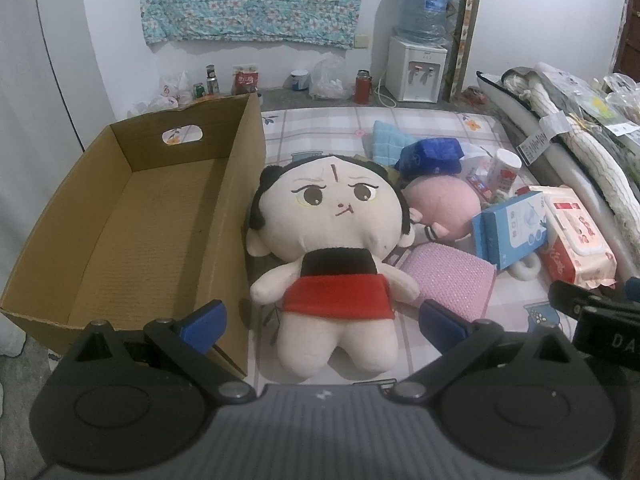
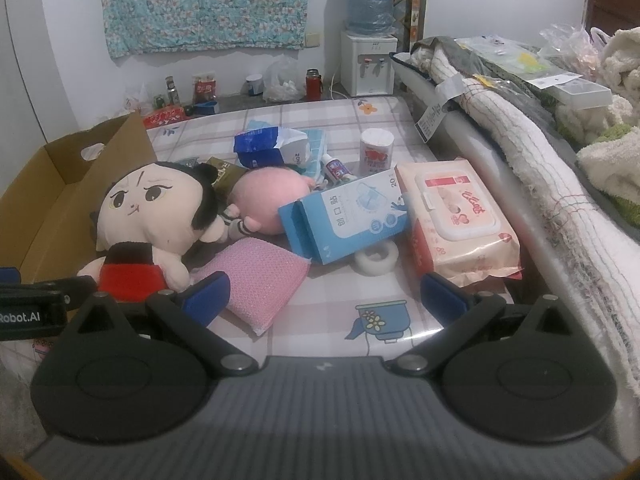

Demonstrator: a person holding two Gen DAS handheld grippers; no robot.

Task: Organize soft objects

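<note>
A plush doll [image 1: 332,240] [image 2: 148,216] with black hair and a red skirt lies face up on the bed beside an empty cardboard box [image 1: 132,216] [image 2: 44,184]. My left gripper [image 1: 322,324] is open, its blue pads either side of the doll's legs, not touching. A pink sponge [image 1: 448,280] [image 2: 256,280] lies to the doll's right, and a pink plush [image 1: 440,204] [image 2: 268,196] behind it. My right gripper [image 2: 324,296] is open above the sheet, its left pad next to the sponge.
A blue carton [image 2: 348,220], a wet-wipes pack [image 2: 460,224], a tape roll [image 2: 378,258], a blue bag [image 2: 264,144], a white canister [image 2: 376,152] and a small tube [image 2: 338,170] clutter the bed. Rolled bedding [image 2: 532,152] lines the right side. A water dispenser [image 2: 368,40] stands at the wall.
</note>
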